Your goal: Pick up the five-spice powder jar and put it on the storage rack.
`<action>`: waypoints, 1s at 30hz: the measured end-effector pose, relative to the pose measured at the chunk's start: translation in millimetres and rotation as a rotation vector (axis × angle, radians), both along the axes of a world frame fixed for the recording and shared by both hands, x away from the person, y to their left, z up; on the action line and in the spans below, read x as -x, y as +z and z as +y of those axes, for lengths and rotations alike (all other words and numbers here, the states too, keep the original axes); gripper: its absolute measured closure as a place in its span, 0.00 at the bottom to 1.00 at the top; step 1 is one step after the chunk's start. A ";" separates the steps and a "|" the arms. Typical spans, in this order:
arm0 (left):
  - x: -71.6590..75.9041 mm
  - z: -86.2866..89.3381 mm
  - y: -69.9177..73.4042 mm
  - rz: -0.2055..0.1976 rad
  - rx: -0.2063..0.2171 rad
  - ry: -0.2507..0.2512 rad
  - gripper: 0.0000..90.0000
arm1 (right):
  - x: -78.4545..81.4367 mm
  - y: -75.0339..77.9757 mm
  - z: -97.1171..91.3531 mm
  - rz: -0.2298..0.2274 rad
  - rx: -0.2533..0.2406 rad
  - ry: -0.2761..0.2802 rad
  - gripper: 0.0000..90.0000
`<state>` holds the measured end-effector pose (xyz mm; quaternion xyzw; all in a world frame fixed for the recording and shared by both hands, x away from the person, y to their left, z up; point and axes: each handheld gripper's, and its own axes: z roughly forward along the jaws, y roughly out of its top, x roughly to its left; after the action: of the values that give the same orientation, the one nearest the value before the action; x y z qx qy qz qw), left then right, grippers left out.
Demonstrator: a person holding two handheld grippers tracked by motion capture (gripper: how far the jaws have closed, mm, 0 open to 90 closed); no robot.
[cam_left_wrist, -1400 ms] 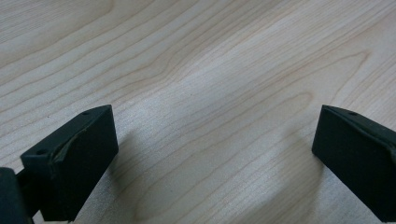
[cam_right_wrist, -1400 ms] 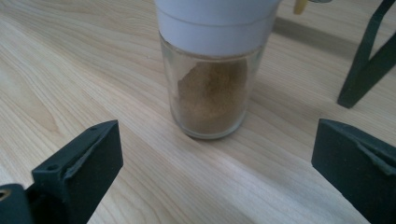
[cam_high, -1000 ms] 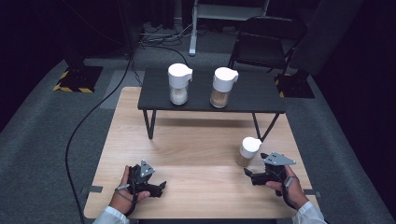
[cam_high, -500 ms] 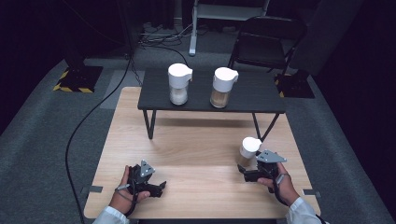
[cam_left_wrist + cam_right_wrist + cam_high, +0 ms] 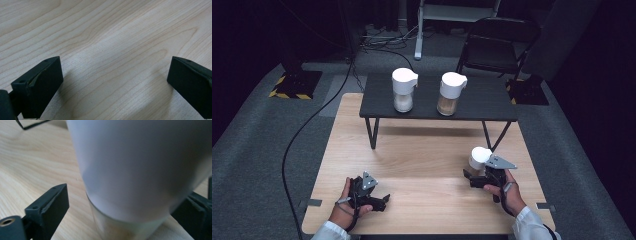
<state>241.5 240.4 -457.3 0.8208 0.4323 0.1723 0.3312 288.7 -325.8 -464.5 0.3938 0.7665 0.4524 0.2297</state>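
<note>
While closing, right claw [image 5: 476, 176] straddles white-lidded jar [image 5: 479, 159], left pad clear

floor: grey carpet [image 5: 257, 150] | furniture: folding chair [image 5: 497, 47], black side table [image 5: 437, 102] | room: dark

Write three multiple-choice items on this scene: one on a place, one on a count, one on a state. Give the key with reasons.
1. Where does the jar nearest the right gripper stand?
A. on the light wooden table
B. on the dark bench
C. on the floor

2. How many white-lidded jars stand on the dark bench?
A. one
B. two
C. three

3. How do the left gripper's jaws stand?
A. closed on a jar
B. closed on a cable
C. open, nothing between them

Key: 1 A, the jar sits on the wooden table between the right jaws, which have just been closing, with a gap still showing at one jaw. 2 B, a left jar and a right jar stand there. 3 C, the left gripper view shows bare wood between spread jaws.
</note>
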 end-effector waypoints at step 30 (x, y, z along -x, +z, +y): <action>0.0 0.0 0.0 0.000 0.000 0.000 0.00 | 13.6 -6.5 1.2 -0.100 -0.058 -0.072 0.33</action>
<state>241.5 240.4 -457.3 0.8207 0.4325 0.1722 0.3313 275.2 -324.6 -470.9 0.4046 0.7260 0.4849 0.2723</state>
